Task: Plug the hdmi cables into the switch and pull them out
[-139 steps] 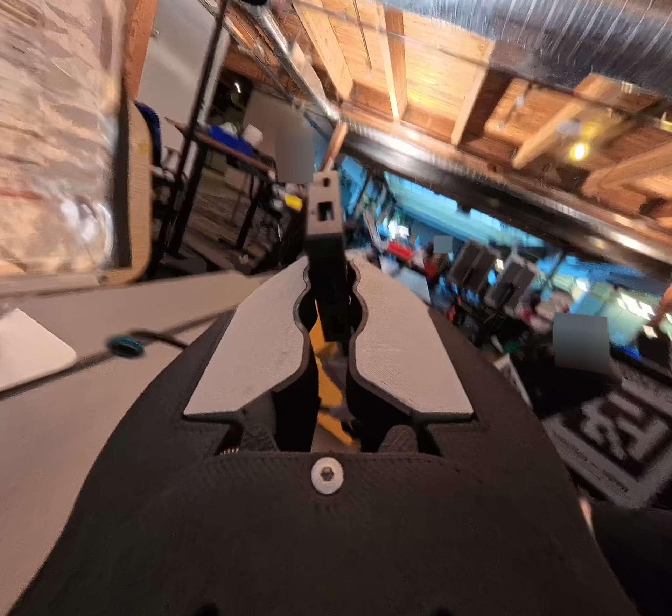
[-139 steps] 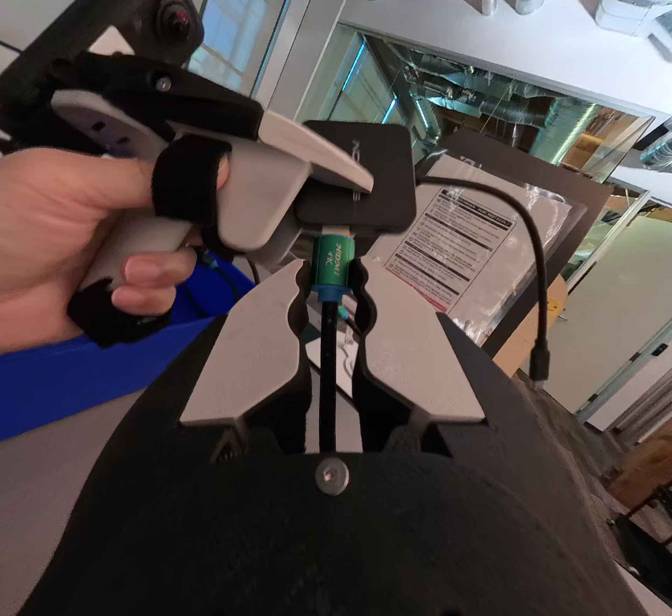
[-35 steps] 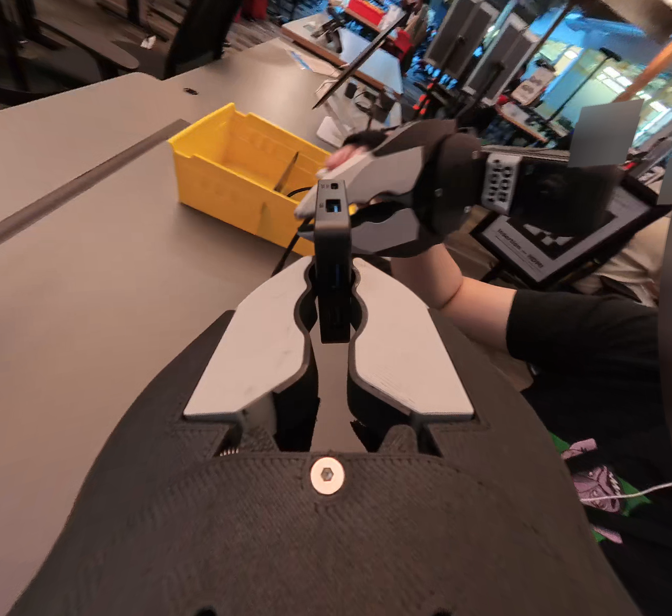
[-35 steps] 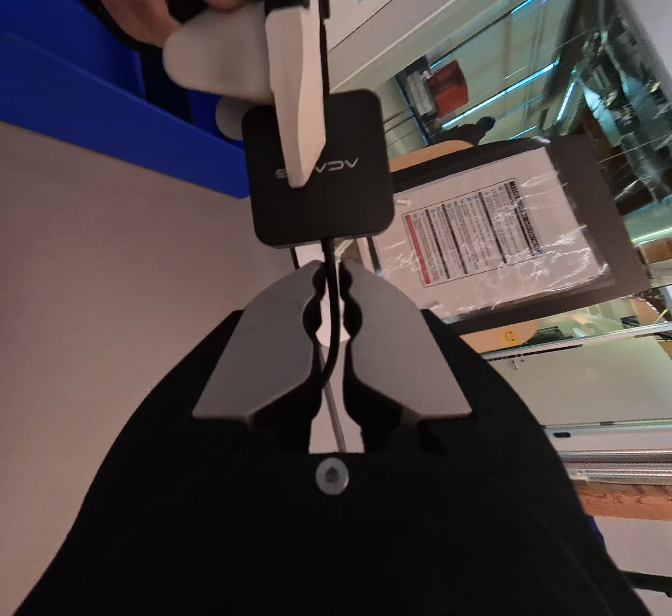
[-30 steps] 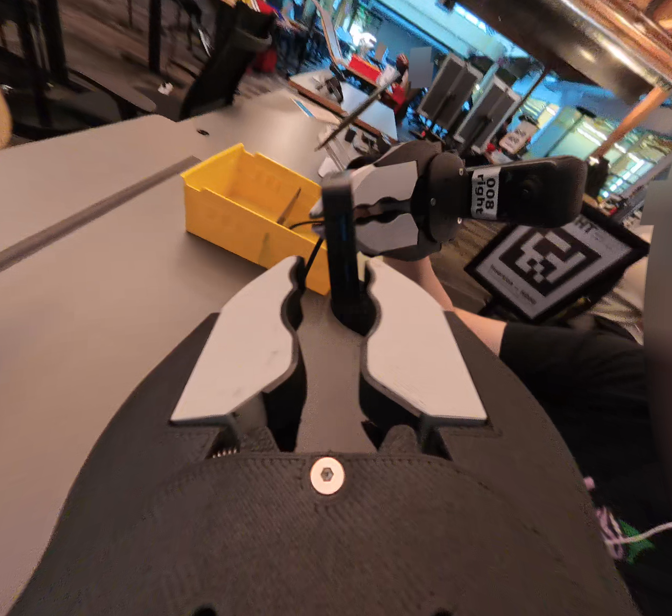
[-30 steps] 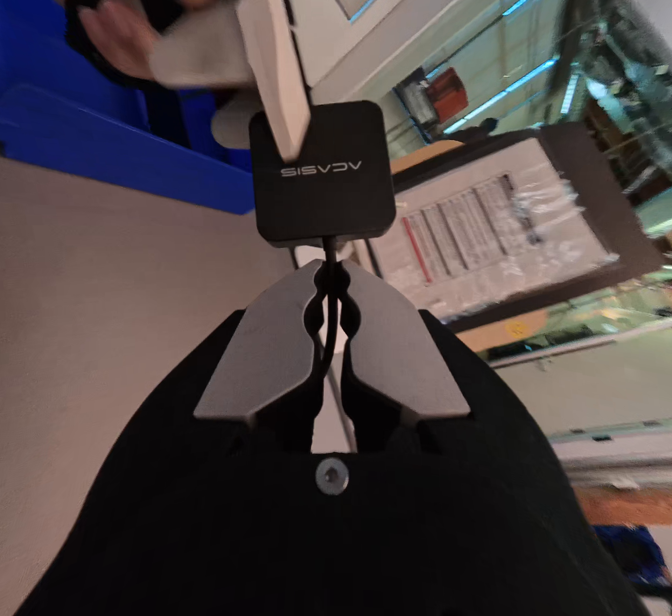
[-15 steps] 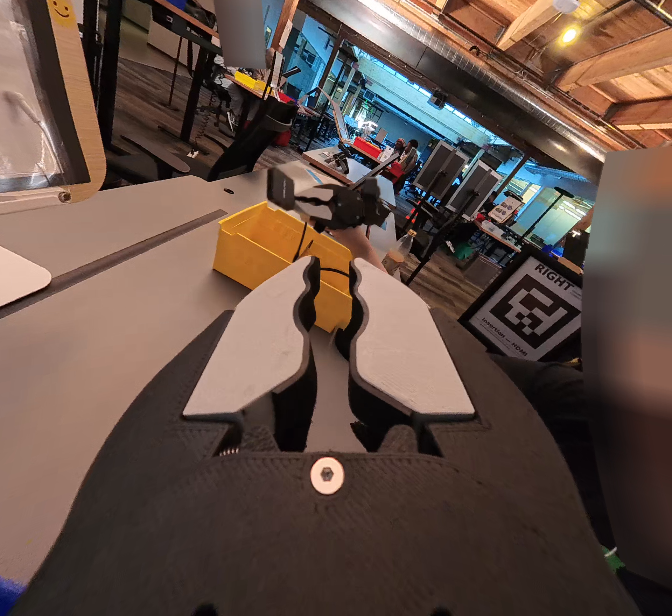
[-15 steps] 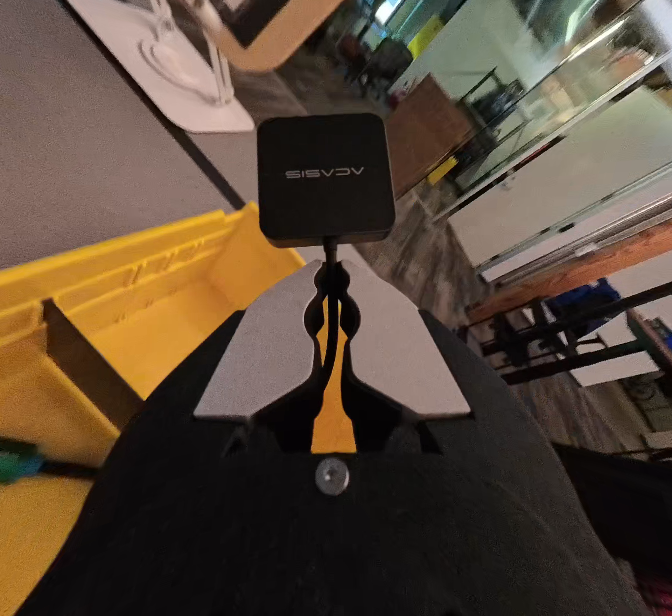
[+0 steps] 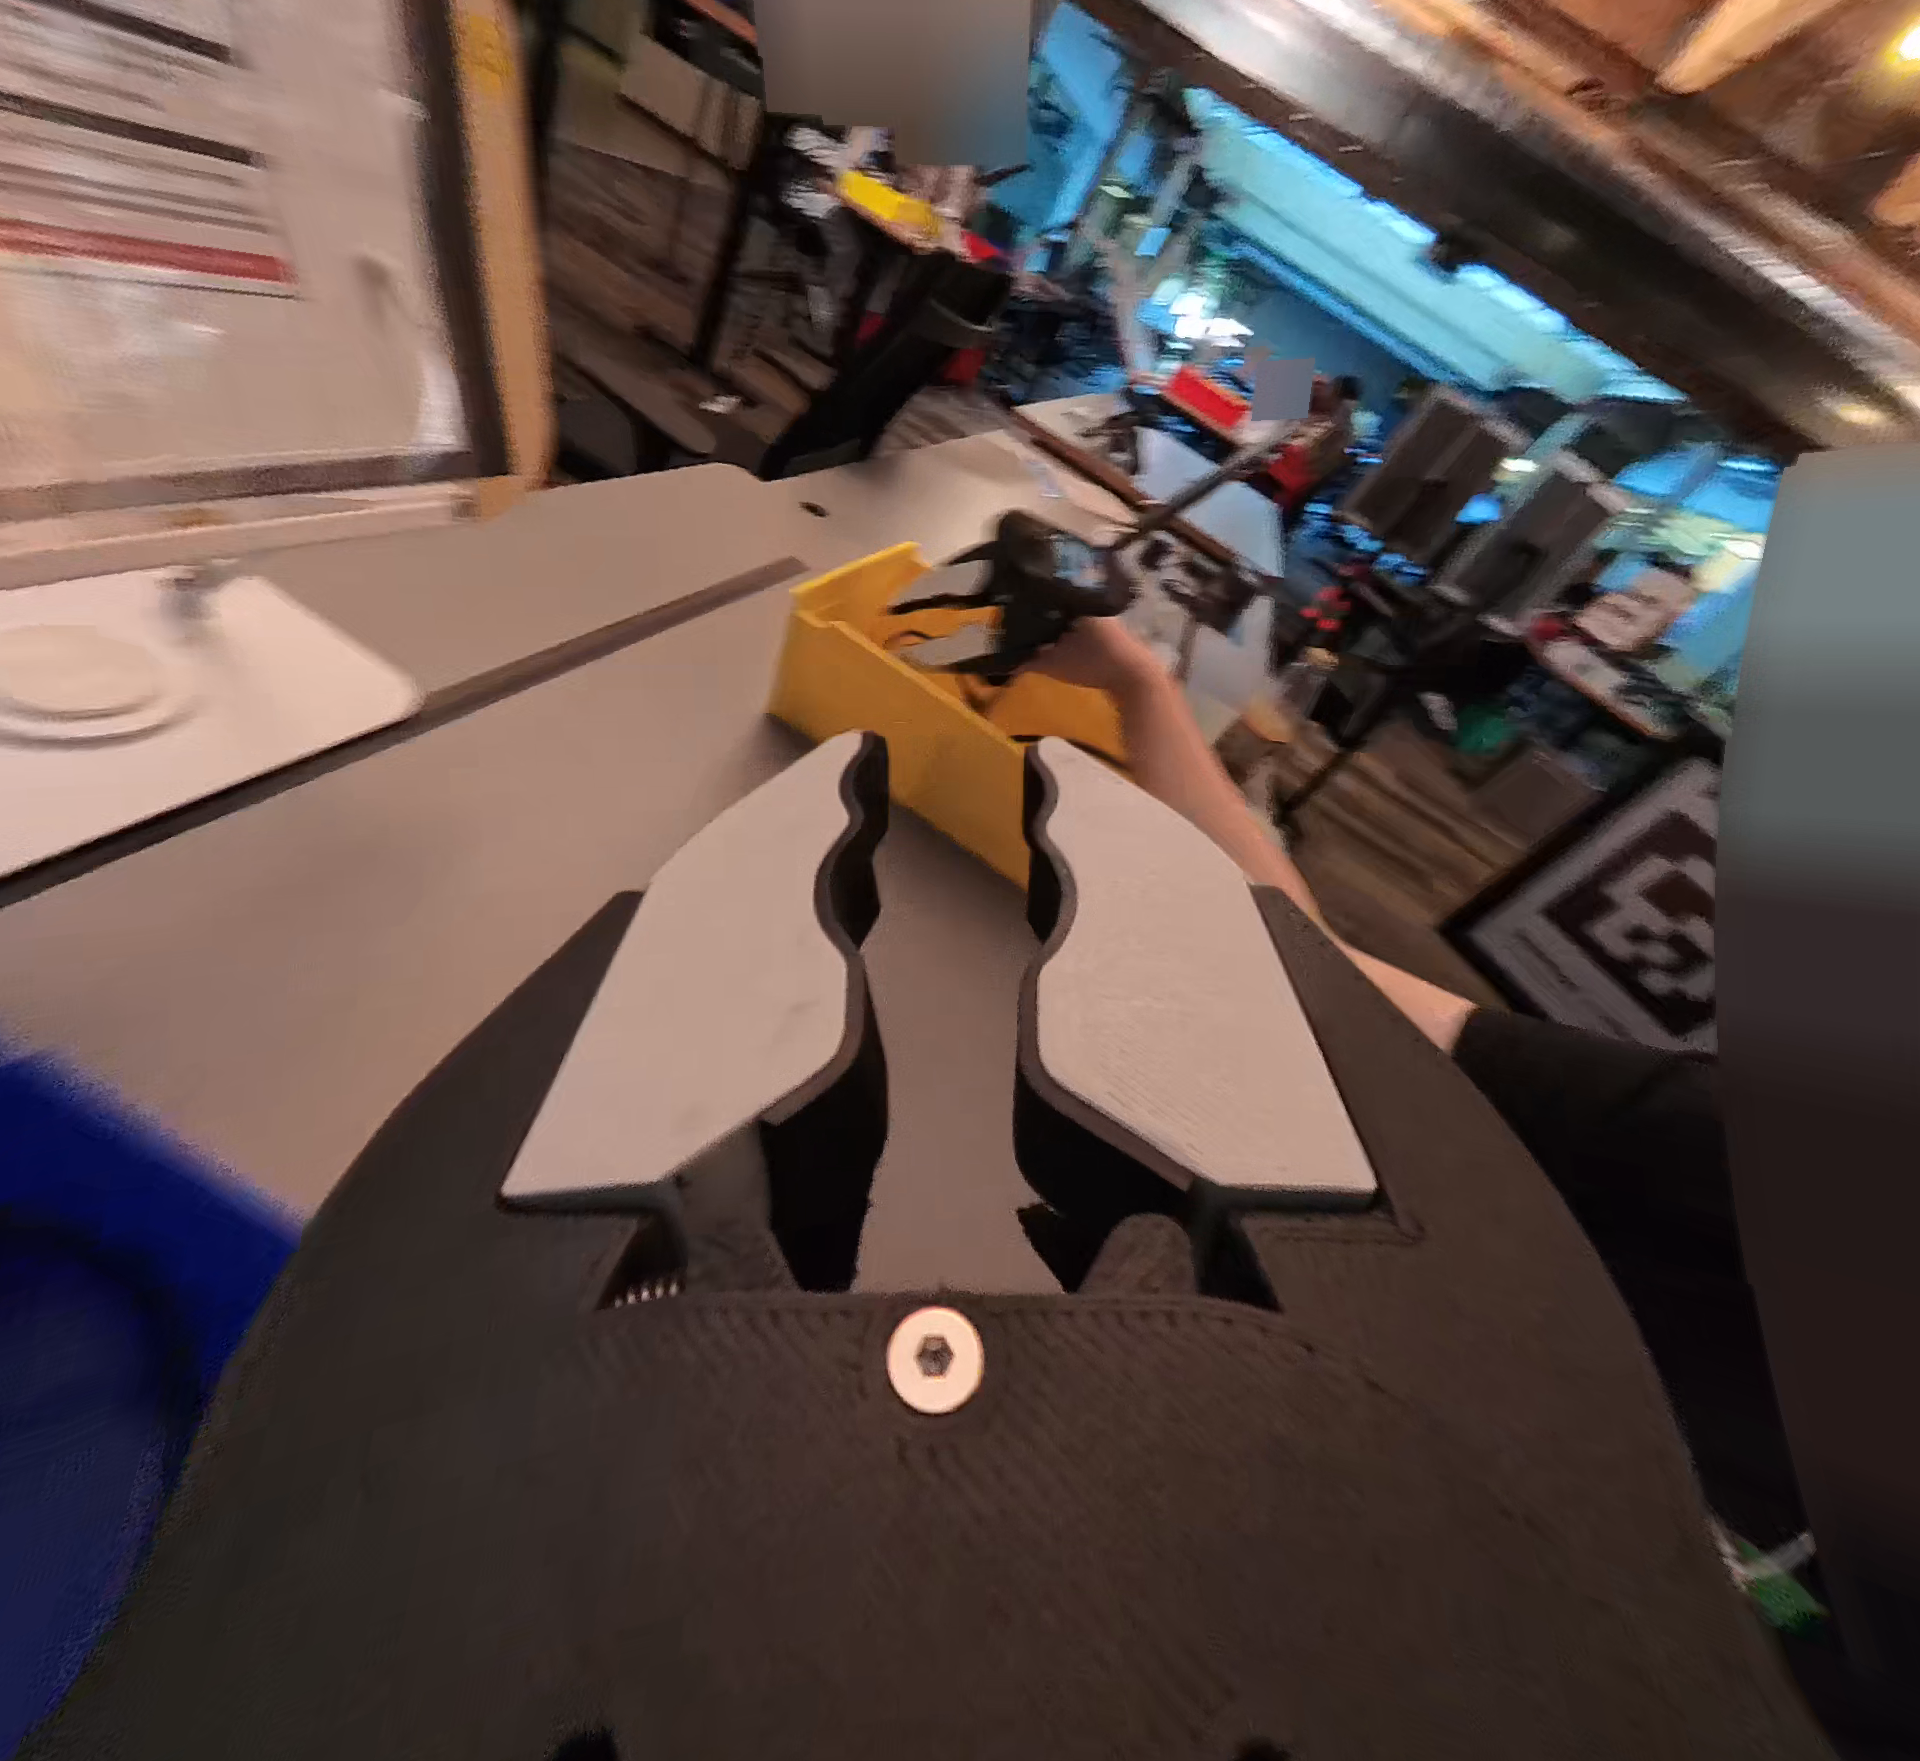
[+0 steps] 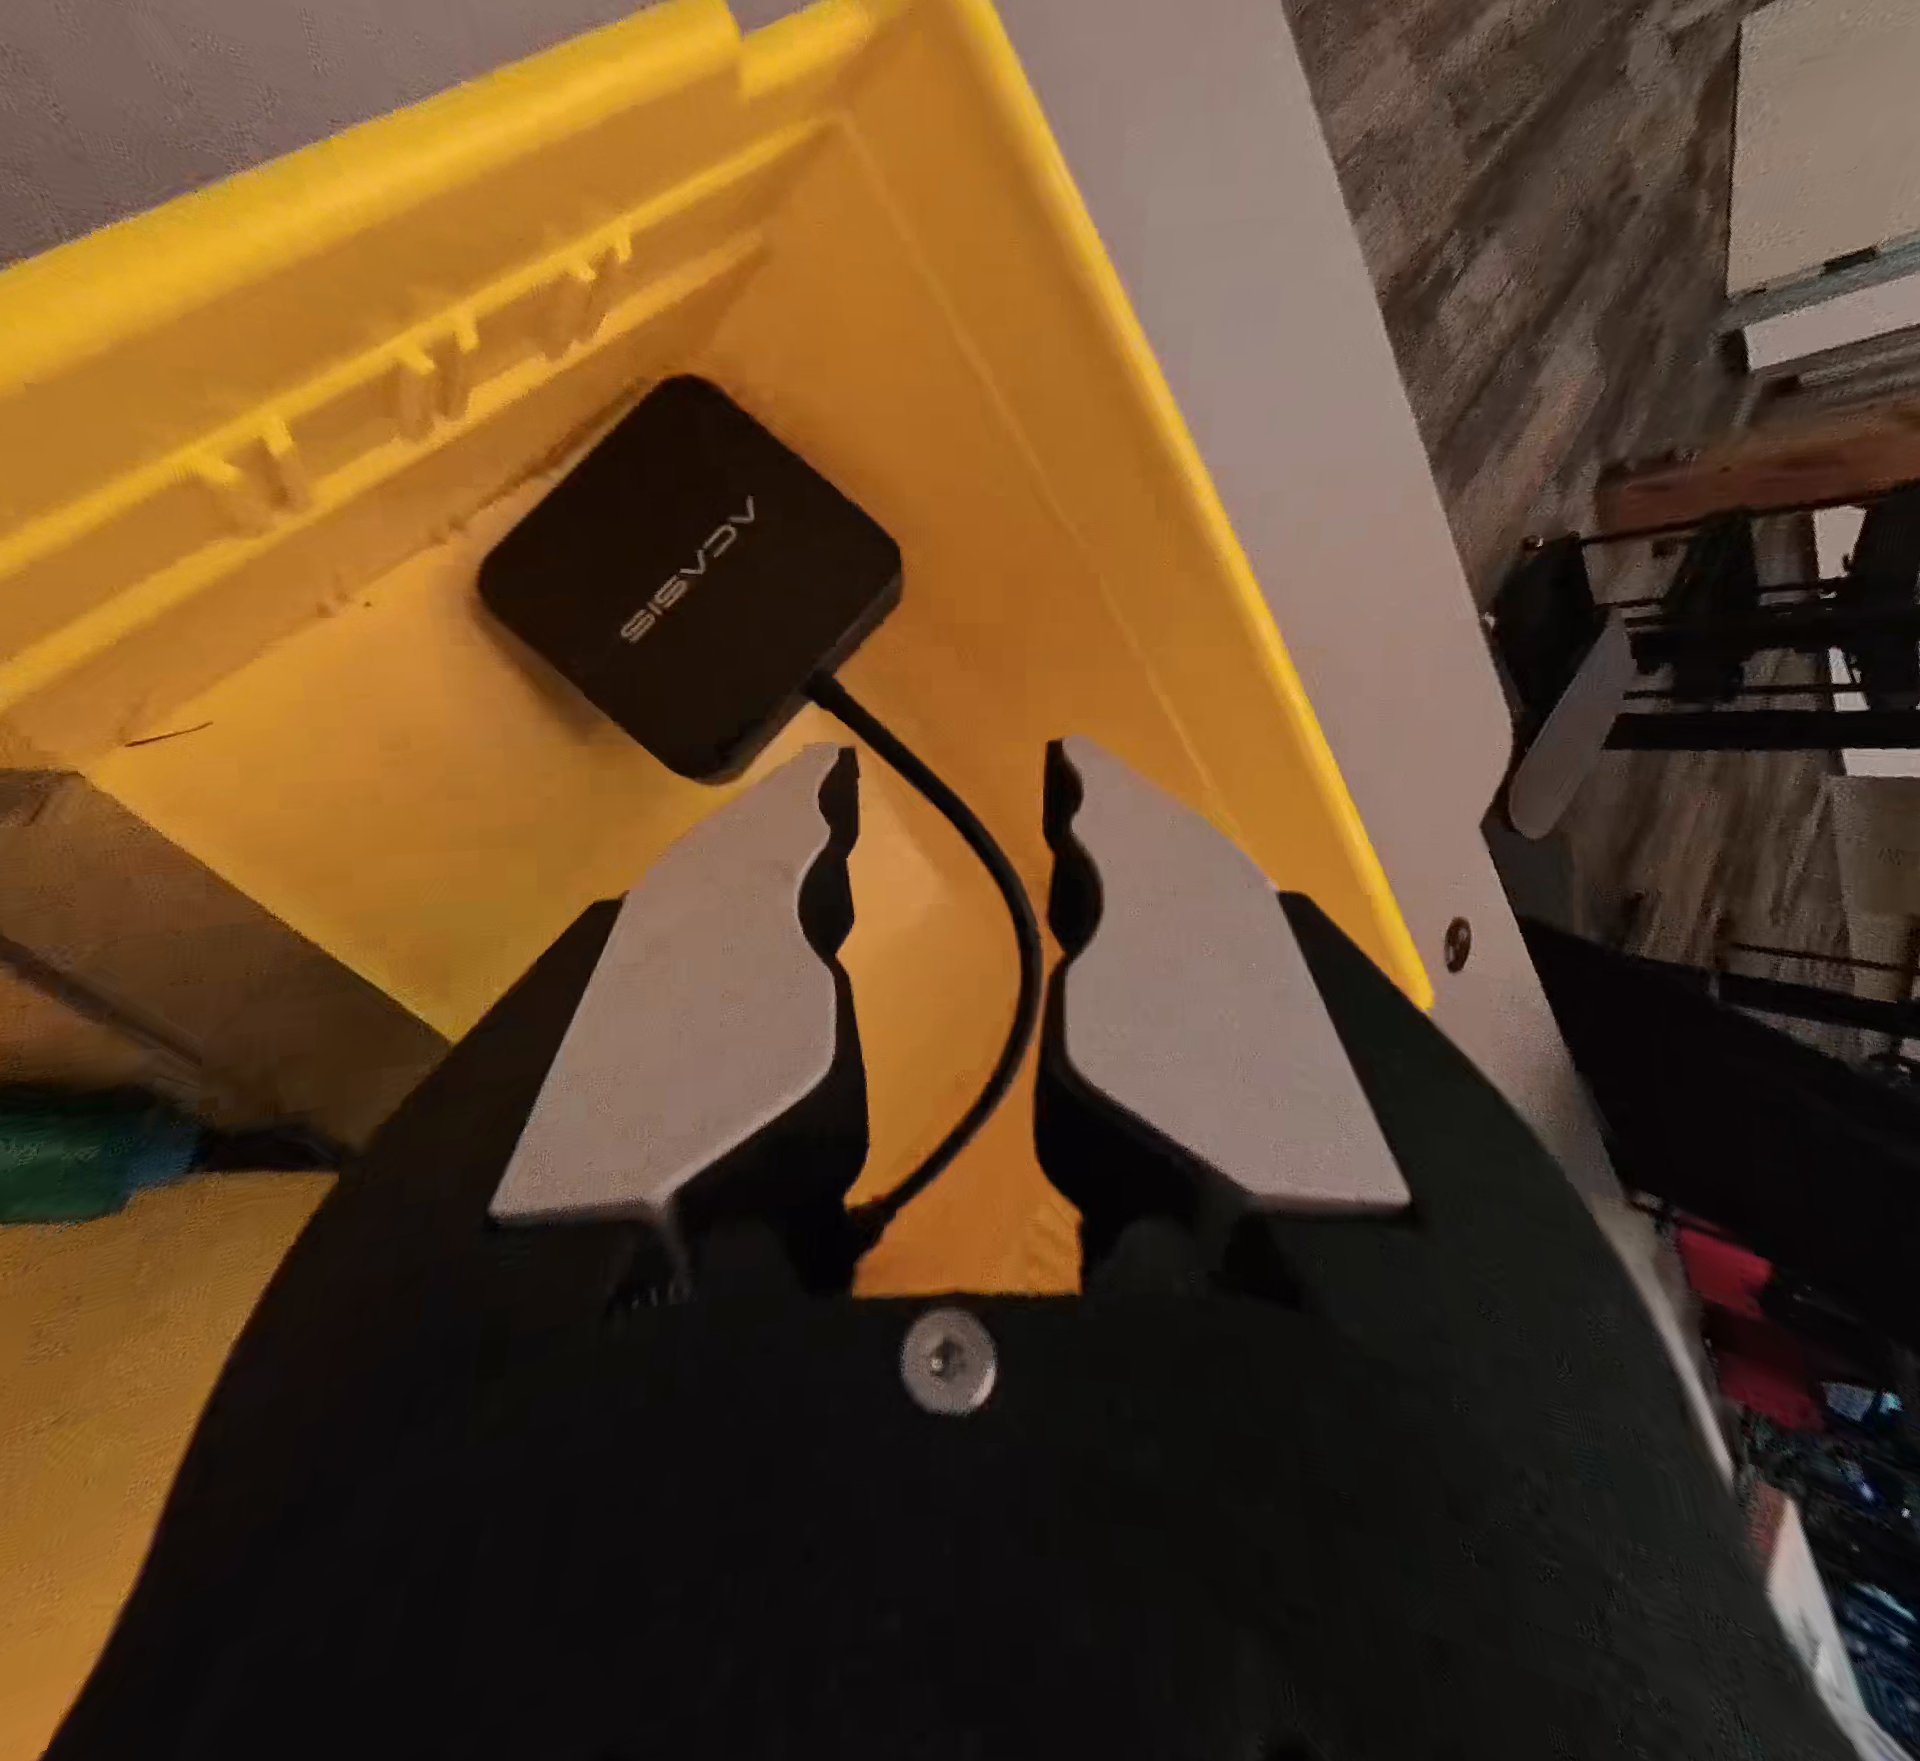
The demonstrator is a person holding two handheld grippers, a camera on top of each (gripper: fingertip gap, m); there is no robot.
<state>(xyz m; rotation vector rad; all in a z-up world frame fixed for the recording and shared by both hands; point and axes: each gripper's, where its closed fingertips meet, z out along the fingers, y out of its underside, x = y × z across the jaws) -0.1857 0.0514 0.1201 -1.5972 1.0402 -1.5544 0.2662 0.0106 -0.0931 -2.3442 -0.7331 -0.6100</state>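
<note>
The black square switch (image 10: 691, 573) lies on the floor of the yellow bin (image 10: 935, 277) in the right wrist view. Its thin black cable (image 10: 997, 942) curves back between the fingers of my right gripper (image 10: 951, 755), which is open just above the bin and holds nothing. My left gripper (image 9: 951, 755) is open and empty over the grey table (image 9: 364, 880). In the left wrist view the right gripper (image 9: 1029, 599) is blurred over the yellow bin (image 9: 894, 703). No separate HDMI cable is in view.
A blue bin (image 9: 94, 1316) sits at the near left of the left gripper. A white stand base (image 9: 156, 683) and a framed sheet (image 9: 229, 153) stand at the back left. A person's forearm (image 9: 1195, 776) reaches to the bin. A black-and-white marker board (image 9: 1621, 922) stands right. Across from one pair of fingers to the other is roughly 50 centimeters.
My right gripper carried the switch over into the yellow bin, opened and let it go. My left gripper released the switch, drew back and opened wider.
</note>
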